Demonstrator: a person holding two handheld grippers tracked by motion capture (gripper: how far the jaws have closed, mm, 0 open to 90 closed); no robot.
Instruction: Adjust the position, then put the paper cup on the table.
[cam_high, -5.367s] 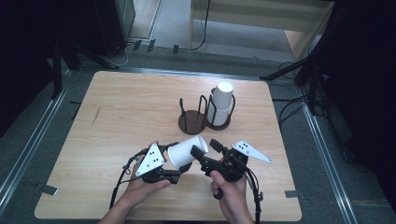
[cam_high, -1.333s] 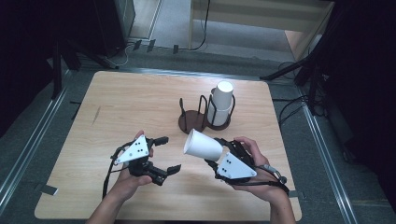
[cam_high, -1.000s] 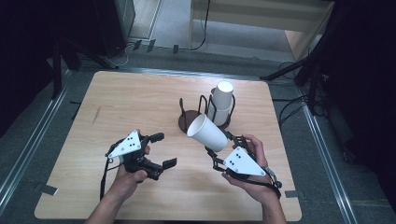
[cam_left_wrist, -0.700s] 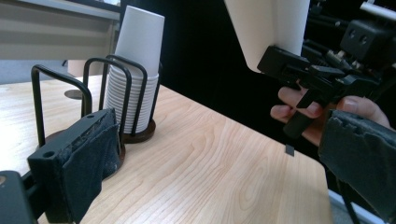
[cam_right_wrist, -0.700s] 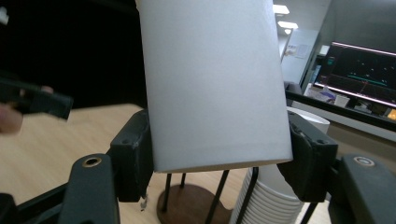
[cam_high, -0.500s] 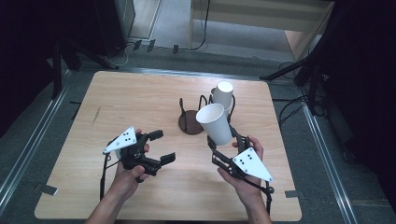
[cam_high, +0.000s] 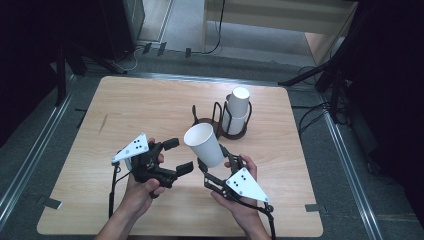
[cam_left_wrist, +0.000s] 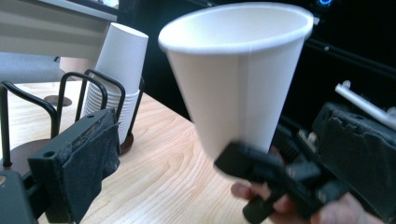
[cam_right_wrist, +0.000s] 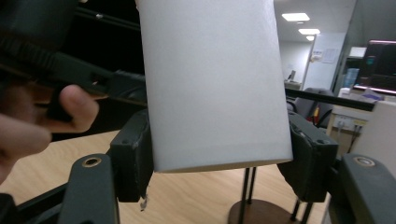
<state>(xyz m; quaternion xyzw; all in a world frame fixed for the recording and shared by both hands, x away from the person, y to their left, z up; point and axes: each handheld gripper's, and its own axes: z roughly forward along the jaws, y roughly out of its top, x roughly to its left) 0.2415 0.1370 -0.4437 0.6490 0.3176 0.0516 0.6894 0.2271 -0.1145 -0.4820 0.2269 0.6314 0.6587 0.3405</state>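
One paper cup (cam_high: 203, 145) rides mouth-up in the right gripper (cam_high: 216, 165), clear of the table (cam_high: 150, 100), near the wire cup holder (cam_high: 222, 120). Left gripper (cam_high: 177, 156): jaws wide, empty. Left gripper view: thin wall, light, easily crushed. Right gripper view: pads (cam_right_wrist: 135, 154) clamp the cup's base, its stiffest zone; grip gently.

The paper cup (cam_high: 205, 144) is plain white, as is the cup stack (cam_high: 237, 109) at its 2 o'clock in a dark brown wire holder (cam_high: 220, 125). The desk (cam_high: 150, 107) is pale wood grain. Both grippers are black with grey three-cornered plates dotted black.
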